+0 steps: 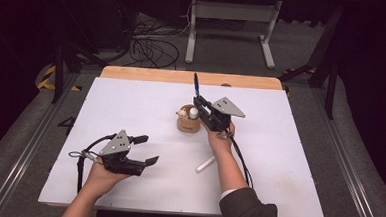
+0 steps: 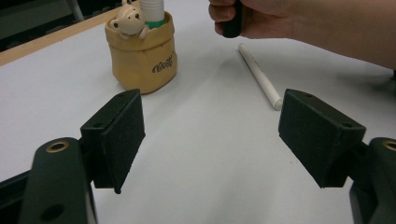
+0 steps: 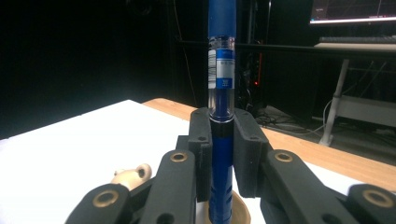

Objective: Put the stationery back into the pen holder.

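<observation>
Blue pen [image 3: 220, 93]: clamped in right gripper [image 1: 207, 108], pads pressed on lower barrel, long axis upright, top end rising above the jaws. Seen in high view as a thin dark stick [image 1: 196, 83] pointing up and toward far edge of table [image 1: 131, 100].

Pen holder [image 1: 188, 119] (tan pot w/ bear figure): directly below and just beside the pen's lower end; rim [image 3: 240, 212] visible under the jaws in right gripper view. Already carries one white-capped stick [image 2: 152, 11], standing upright.

Key relation: pen axis approx. vertical, pot mouth approx. underneath. Judged next move = lowering pen straight down into pot; requires tip inside rim, clear of the stick already in there. Exact tip-to-rim offset hidden by jaws, cannot tell.

Left gripper [image 1: 141, 151]: jaws wide apart, nothing between, resting near front-left of table, well apart from pot. Right hand nearer.

White marker [image 1: 204, 164]: lying flat on table betw. the two hands, long axis diagonal, untouched.
</observation>
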Available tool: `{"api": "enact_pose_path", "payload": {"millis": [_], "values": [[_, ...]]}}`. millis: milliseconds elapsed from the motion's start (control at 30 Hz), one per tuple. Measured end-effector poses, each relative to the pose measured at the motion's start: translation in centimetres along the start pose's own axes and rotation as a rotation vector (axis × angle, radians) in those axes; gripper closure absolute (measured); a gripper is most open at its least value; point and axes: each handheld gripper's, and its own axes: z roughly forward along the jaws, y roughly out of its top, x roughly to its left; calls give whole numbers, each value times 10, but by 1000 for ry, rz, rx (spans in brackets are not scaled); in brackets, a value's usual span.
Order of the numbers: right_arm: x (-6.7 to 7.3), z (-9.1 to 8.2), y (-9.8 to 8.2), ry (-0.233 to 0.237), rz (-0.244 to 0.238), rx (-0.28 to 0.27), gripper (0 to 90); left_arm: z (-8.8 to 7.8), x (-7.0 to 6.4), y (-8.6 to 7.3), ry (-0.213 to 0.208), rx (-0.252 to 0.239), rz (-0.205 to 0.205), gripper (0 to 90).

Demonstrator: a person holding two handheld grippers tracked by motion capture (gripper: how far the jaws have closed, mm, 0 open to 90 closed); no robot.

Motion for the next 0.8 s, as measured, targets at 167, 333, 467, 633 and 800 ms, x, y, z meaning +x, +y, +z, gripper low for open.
{"api": "enact_pose_path", "payload": {"millis": [167,333,467,633,800], "values": [[-3,2,-4,-8,7,29,798,0,-1,0,-2,6,-3,233],[-3,4,-7,2,9,45,798,1,-2,-1,-1,4,-2,234],[-3,4,-8,2,22,52,797,1,-1,-1,0,4,0,234],[-5,3,-8,2,34,53,795,1,-1,-1,-2,4,-1,235],[-7,2,-8,10,60,56,795,1,-2,-1,-3,4,0,235]]}}
